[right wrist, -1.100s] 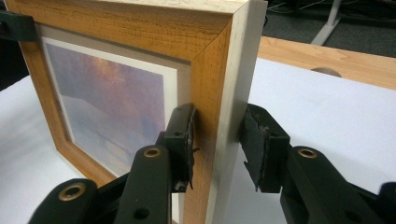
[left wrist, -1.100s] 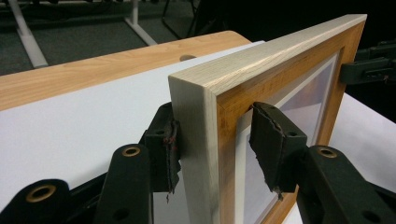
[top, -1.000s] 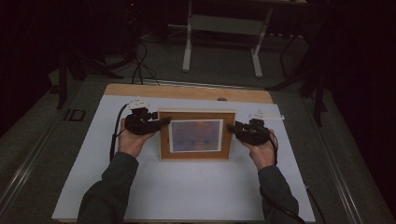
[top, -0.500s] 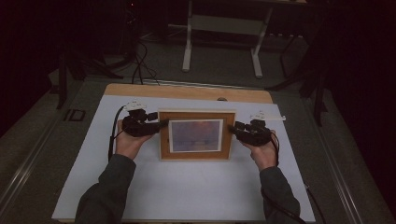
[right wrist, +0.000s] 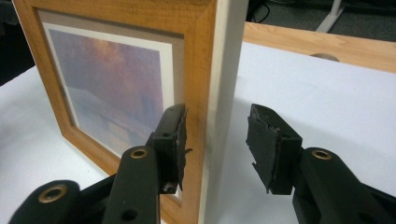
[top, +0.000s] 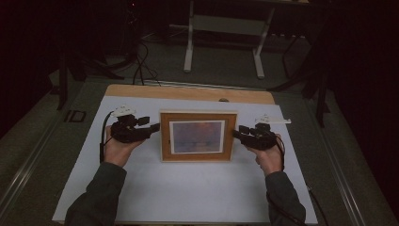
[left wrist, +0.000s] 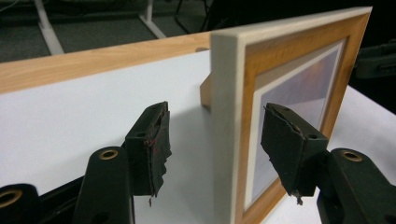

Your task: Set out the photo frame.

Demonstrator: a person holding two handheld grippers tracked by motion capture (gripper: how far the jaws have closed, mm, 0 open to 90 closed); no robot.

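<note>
Left tool (top: pixel 155 127) jaws just opening, straddling left edge of upright picture frame (top: pixel 197 136) without pressing, right tool (top: pixel 236 133) likewise loosened astride right edge, frame standing mid white surface (top: pixel 188 188).

We view the table (top: pixel 141 188) from above, facing forward and down. Each gripper camera looks close along its jaws at the picture frame (left wrist: pixel 229 116), shared by all views.

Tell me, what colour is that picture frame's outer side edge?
Pale cream picture frame edge, clearest in the left gripper view.
</note>
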